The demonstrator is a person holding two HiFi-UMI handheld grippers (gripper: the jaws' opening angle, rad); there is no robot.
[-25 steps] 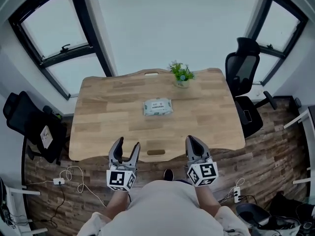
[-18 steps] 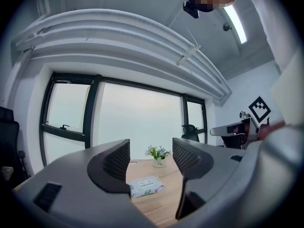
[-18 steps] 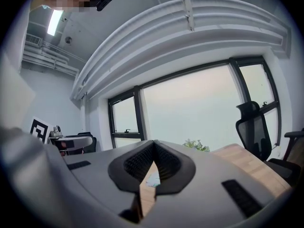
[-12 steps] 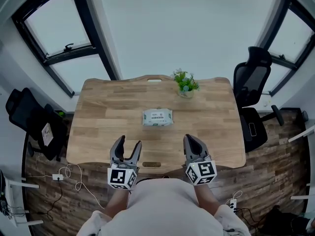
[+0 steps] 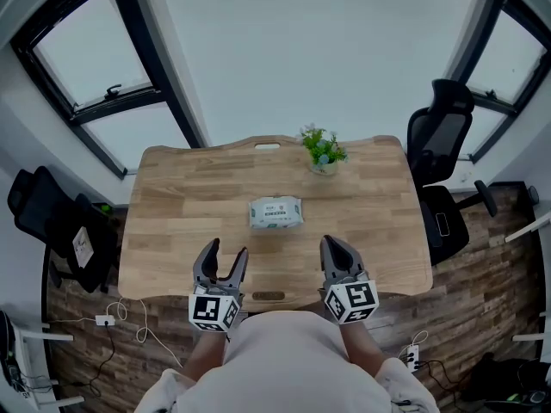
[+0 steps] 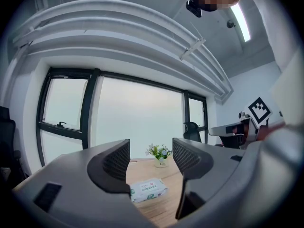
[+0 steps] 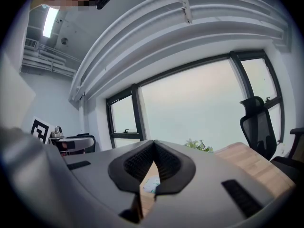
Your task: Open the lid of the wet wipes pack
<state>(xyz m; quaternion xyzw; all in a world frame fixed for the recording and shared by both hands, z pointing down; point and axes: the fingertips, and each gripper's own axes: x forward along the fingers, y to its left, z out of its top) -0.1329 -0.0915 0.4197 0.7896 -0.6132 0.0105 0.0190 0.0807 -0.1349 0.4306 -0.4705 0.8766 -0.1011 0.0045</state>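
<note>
The wet wipes pack (image 5: pixel 276 212) lies flat near the middle of the wooden tabletop (image 5: pixel 172 196), label side up, with its long side running left to right. Its top face looks flat. A small potted plant (image 5: pixel 323 149) stands further back on the tabletop, a little to the right of the pack and apart from it.

Both tools are held over the near edge of the tabletop, well short of the pack and touching nothing. The left tool (image 5: pixel 225 255) has its jaws spread apart. In the left gripper view the gap of the left tool (image 6: pixel 151 158) frames the pack (image 6: pixel 148 190) low down and the plant (image 6: pixel 159 153) behind it, and nothing sits between the ribbed pads. The right tool (image 5: pixel 334 248) has its jaws closed. In the right gripper view the tips of the right tool (image 7: pixel 153 148) meet, and only a narrow wedge is left below them, through which a sliver of the pack (image 7: pixel 151 184) shows. It grips nothing.

A black office chair (image 5: pixel 441 136) stands off the far right corner of the tabletop, and a second black chair (image 5: pixel 43 209) stands at its left side. White cables (image 5: pixel 120 308) trail on the wood-plank floor near the left front corner. Dark-framed windows flank the pale wall beyond.
</note>
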